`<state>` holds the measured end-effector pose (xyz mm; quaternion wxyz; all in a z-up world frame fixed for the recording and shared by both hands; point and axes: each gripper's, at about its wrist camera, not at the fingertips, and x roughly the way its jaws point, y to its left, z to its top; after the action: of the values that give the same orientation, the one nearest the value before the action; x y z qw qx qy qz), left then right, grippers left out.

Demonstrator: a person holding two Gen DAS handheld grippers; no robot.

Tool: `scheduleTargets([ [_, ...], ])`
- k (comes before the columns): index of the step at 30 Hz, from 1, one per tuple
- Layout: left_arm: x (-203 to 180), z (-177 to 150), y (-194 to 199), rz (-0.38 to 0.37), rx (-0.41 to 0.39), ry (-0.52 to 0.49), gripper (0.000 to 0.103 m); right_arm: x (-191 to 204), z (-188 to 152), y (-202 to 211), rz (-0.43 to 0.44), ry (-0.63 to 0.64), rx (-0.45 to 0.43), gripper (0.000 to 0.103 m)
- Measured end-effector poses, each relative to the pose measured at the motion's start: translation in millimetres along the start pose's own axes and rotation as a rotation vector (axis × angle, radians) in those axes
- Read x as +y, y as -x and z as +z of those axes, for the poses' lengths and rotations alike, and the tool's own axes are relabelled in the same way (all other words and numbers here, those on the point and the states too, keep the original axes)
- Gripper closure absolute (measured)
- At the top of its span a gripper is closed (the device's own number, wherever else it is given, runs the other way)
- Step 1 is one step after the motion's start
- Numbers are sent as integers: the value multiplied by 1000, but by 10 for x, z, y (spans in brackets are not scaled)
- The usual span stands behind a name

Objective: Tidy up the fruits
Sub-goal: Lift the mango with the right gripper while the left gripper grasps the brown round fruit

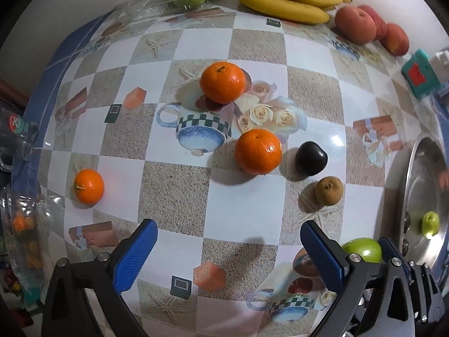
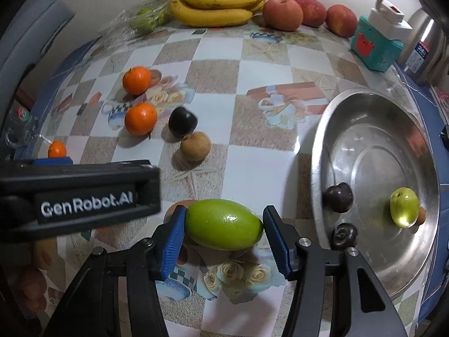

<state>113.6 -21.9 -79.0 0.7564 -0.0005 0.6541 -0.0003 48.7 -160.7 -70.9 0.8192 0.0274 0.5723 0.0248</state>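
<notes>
My right gripper is shut on an oval green fruit, with a blue pad pressing on each end, low over the tablecloth just left of the steel bowl. The bowl holds two dark plums, a green fruit and a small brown one. My left gripper points straight down and stands open with nothing between its fingers. Beyond it lie three oranges, a dark plum and a brown fruit. The held green fruit shows behind the left gripper's right finger.
Along the back wall sit bananas, three peaches and a clear bag of green fruits. A teal box and a steel flask stand at the back right. The left gripper's black body fills the near left of the right wrist view.
</notes>
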Motion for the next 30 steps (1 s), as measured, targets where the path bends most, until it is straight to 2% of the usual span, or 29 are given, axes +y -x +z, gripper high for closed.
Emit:
scheduleTargets([
  [7, 98, 4, 0, -35, -8, 16, 1, -208, 109, 249, 4, -71, -83, 46],
  [14, -110, 13, -3, -74, -7, -31, 11, -517, 221, 567, -4, -165, -183, 46],
  [18, -278, 5, -28, -84, 3, -78, 19, -716, 225, 664, -11, -225, -211, 46],
  [21, -399, 14, -11, -95, -12, -102, 20, -873, 211, 722, -12, -265, -223, 46],
  [22, -440, 16, -3, -105, -17, -110, 22, -897, 209, 727, -11, -273, -225, 46],
  [24, -514, 35, 13, -116, -25, -122, 33, -953, 205, 745, -8, -289, -228, 46],
  [27, -615, 67, 8, -110, -34, -128, 35, -998, 196, 758, 1, -298, -228, 46],
  [30, -718, 102, 12, -123, -30, -114, 47, -1016, 190, 767, 12, -306, -231, 46],
])
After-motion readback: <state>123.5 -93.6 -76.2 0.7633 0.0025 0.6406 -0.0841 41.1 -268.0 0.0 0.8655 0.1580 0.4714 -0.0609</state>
